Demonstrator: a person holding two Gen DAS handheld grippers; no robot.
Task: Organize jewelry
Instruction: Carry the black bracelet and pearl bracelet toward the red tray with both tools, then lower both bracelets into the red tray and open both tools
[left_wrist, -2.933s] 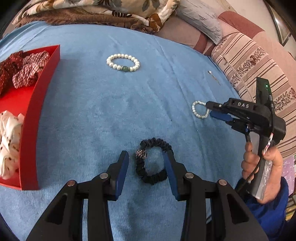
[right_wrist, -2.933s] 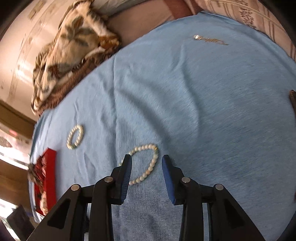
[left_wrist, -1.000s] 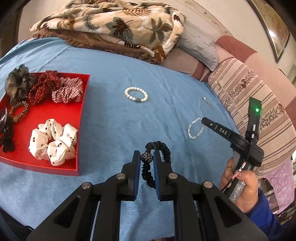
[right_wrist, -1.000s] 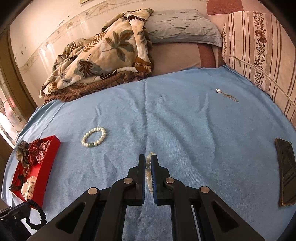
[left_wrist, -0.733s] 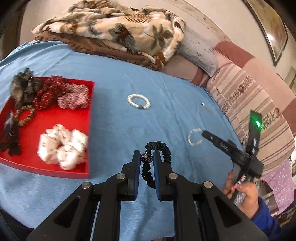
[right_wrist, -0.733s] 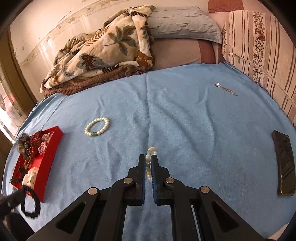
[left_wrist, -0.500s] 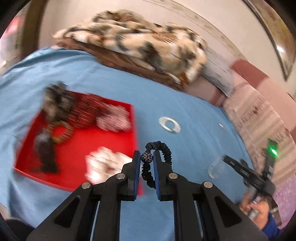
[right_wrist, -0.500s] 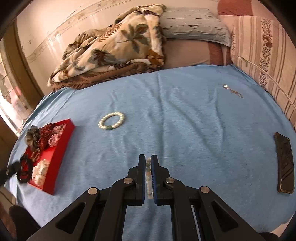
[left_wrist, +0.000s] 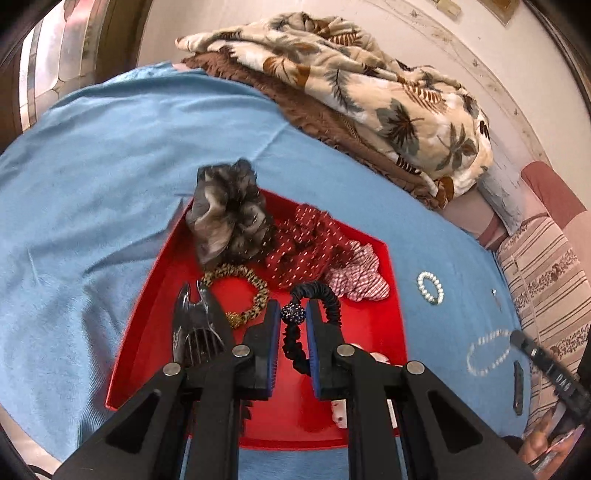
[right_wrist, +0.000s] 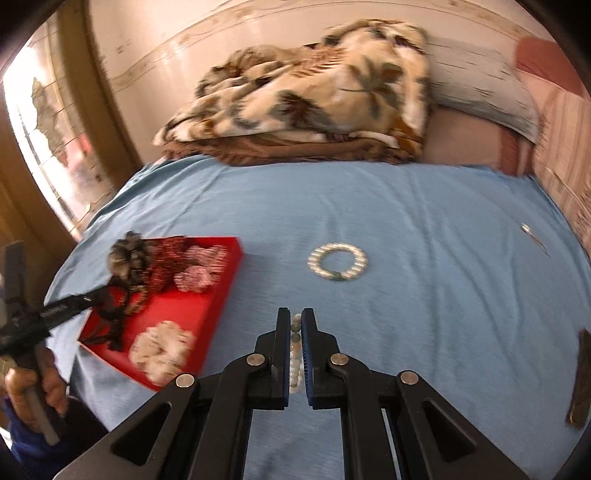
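Note:
My left gripper is shut on a black hair tie with a beaded ball and holds it over the red tray. The tray holds several scrunchies, a leopard hair band and a black claw clip. My right gripper is shut on a pearl bracelet above the blue sheet, right of the tray. In the left wrist view that gripper holds the bracelet in the air. A second pearl bracelet with a green bead lies on the sheet; it also shows in the left wrist view.
A folded leaf-print blanket and pillows lie at the far end of the bed. A thin silver pin lies at the right on the sheet. A dark phone lies near the right edge.
Both grippers closed on their items and lifted them. The left one swung left with the black hair tie to above the red tray. The right one carried the pearl bracelet left toward the tray.

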